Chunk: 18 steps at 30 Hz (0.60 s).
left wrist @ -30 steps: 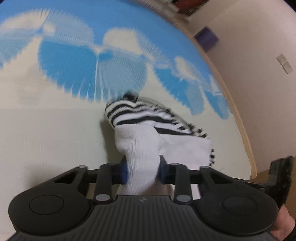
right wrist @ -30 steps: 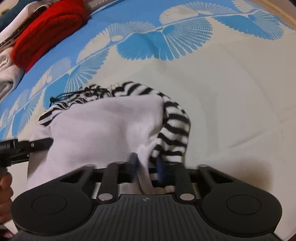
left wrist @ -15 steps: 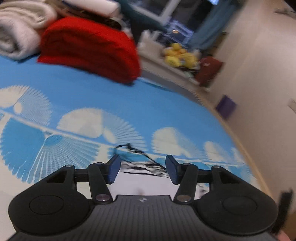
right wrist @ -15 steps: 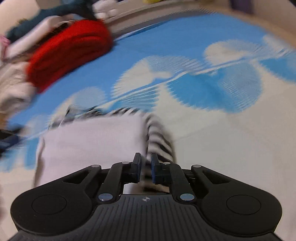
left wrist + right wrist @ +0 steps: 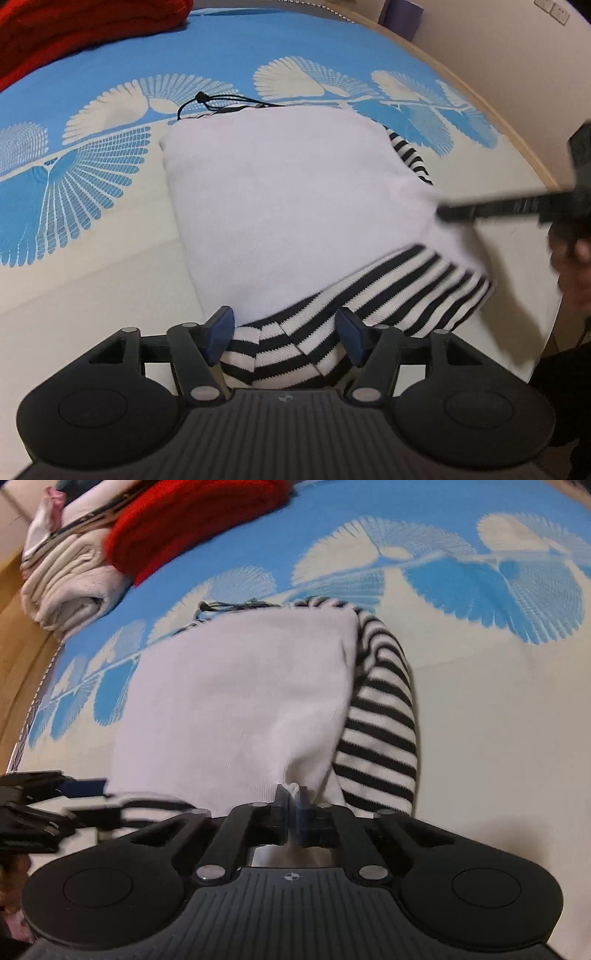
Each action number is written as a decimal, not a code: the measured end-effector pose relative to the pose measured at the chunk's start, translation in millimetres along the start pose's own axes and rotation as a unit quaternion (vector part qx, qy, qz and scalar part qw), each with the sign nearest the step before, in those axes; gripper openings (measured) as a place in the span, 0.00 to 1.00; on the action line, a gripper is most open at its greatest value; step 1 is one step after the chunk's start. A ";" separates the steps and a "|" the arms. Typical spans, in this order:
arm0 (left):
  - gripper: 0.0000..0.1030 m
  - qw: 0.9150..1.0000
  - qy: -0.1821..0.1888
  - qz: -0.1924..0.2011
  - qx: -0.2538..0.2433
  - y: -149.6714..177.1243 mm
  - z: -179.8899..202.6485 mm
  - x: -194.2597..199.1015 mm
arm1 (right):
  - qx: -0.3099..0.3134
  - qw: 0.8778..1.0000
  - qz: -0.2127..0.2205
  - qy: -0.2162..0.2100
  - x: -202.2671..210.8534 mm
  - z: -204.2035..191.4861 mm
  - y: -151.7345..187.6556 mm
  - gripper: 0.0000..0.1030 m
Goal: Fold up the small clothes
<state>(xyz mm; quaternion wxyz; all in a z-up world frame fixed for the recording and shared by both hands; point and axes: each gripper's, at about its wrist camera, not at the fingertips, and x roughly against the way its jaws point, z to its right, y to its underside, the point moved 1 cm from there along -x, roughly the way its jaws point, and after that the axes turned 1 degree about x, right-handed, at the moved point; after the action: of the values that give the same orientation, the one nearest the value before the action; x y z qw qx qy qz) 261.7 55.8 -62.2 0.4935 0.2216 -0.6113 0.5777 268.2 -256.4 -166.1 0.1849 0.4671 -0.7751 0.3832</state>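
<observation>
A small white garment (image 5: 288, 192) with black-and-white striped sleeves lies folded on a blue and cream patterned bedspread (image 5: 85, 266). My left gripper (image 5: 286, 330) straddles the near striped sleeve (image 5: 406, 280). Its jaws are opening and its pads stand off the cloth. In the right wrist view my right gripper (image 5: 292, 797) is shut on the near edge of the white garment (image 5: 240, 701), beside the other striped sleeve (image 5: 380, 720). A black cord (image 5: 207, 101) sticks out at the garment's far edge.
A red folded knit (image 5: 192, 528) and a pile of white folded clothes (image 5: 70, 590) lie at the far side of the bed. A wooden bed edge (image 5: 517, 140) and a pale wall run along the right. A hand shows at the right border (image 5: 576, 266).
My left gripper let go of the white cloth, swung up and came back down open around the striped sleeve. My right gripper closed tight on the white edge.
</observation>
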 end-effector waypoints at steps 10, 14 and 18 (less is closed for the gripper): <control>0.68 0.998 -0.013 -0.046 -0.045 6.5 18.9 -6.6 | 0.014 0.996 -0.047 0.078 -16.0 10.7 10.7 0.05; 0.63 1.000 0.013 0.003 -0.015 -1.5 1.2 23.6 | 0.051 0.993 0.047 0.096 27.0 -8.5 -1.4 0.15; 0.52 0.998 -0.026 -0.055 -0.006 7.7 -9.6 -6.4 | 0.093 0.996 0.007 0.005 25.7 -23.9 10.3 0.16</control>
<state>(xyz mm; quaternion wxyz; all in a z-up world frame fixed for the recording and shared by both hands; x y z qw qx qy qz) 261.1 64.5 -72.9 0.5101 0.2667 -0.6144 0.5396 244.9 -250.3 -138.6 0.1417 0.4753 -0.7381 0.4574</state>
